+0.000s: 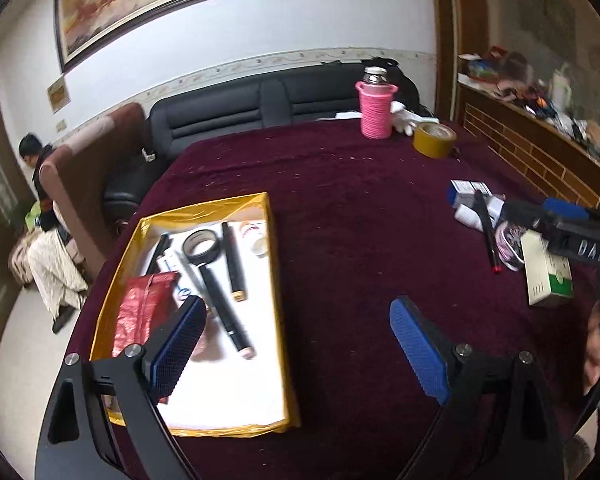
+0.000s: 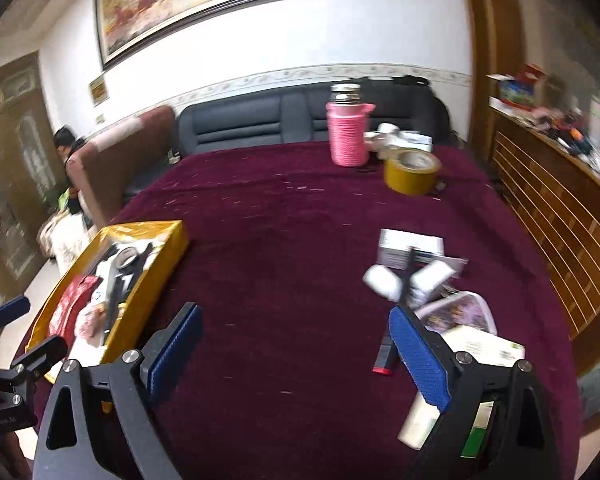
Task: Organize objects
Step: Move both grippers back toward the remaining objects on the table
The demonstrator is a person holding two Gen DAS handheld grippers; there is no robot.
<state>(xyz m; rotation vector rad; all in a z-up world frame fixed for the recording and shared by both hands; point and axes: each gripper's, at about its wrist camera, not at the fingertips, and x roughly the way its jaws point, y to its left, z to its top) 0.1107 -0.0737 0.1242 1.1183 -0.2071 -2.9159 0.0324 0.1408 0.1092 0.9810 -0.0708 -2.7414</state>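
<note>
"DAS" on the right claw (image 1: 562,220)

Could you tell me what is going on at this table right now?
A person is tidying small items off a maroon tablecloth into a gold-walled tray that already holds a black tape roll and black pens. Both the left gripper and right gripper are open and empty. A white-and-green box and other clutter wait loose on the right.

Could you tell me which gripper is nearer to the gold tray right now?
Left. The left gripper hangs open over the gold tray's near corner, one finger above its contents. The right gripper is open over bare cloth, beside the pile of boxes.
</note>
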